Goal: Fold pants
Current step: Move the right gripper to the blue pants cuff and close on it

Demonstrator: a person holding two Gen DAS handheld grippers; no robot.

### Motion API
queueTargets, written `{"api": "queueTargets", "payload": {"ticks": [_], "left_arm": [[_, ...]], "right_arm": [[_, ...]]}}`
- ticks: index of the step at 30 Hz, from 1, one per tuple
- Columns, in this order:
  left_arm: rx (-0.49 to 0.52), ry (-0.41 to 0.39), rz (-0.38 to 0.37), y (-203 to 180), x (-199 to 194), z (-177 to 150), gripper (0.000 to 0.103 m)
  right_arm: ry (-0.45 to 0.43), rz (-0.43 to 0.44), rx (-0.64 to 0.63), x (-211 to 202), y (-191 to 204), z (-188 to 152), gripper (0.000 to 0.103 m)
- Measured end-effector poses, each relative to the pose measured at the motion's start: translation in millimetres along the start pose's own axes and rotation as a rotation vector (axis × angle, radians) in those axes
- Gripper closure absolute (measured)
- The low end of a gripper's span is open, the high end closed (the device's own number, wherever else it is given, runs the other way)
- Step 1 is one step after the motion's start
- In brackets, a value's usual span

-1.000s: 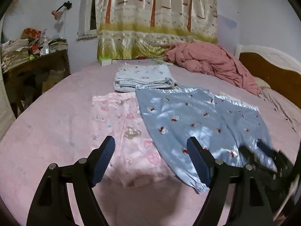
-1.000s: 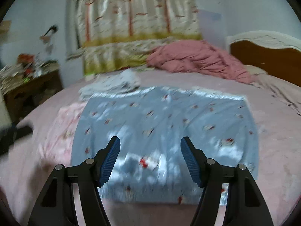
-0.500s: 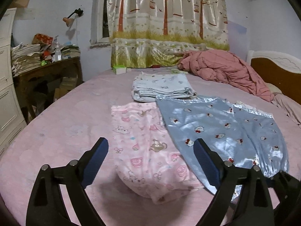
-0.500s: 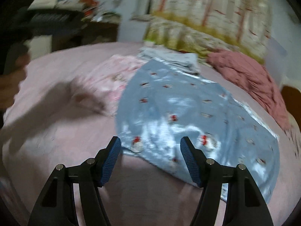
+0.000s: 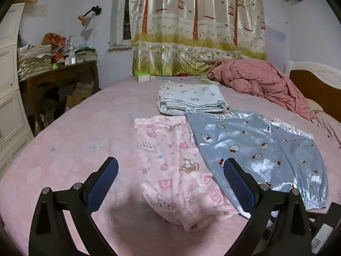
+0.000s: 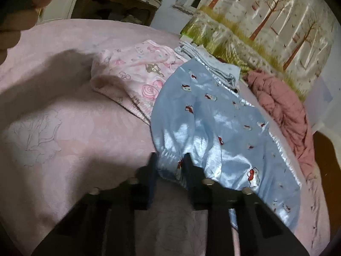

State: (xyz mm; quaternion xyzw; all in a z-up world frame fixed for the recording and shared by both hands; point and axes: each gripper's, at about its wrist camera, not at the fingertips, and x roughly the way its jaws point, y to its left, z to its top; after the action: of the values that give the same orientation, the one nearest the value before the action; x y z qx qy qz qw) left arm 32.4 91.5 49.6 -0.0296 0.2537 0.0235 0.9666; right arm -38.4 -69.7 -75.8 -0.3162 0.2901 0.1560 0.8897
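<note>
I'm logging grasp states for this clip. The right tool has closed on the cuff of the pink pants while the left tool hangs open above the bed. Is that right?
Not quite. The right wrist view shows the right tool closed on the cuff of the blue satin pants, not the pink pants, which lie untouched beside them. The left tool does hang open above the bed.

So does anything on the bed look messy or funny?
Yes. The blue satin pants lie crooked, their edge overlapping the pink pants. A reddish quilt sits bunched up by the headboard. The folded stack looks neat.
</note>
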Motion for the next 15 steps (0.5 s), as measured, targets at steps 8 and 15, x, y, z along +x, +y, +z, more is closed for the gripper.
{"api": "queueTargets", "payload": {"ticks": [8, 15], "left_arm": [[0.011, 0.034, 0.02, 1.7, 11.7, -0.3, 0.005], [-0.019, 0.091, -0.023, -1.9, 58.5, 32.8, 0.005]], "right_arm": [[-0.078, 0.029, 0.151, -21.7, -19.6, -4.2, 0.094], [-0.118, 0.031, 0.123, -27.9, -17.2, -5.6, 0.094]]}}
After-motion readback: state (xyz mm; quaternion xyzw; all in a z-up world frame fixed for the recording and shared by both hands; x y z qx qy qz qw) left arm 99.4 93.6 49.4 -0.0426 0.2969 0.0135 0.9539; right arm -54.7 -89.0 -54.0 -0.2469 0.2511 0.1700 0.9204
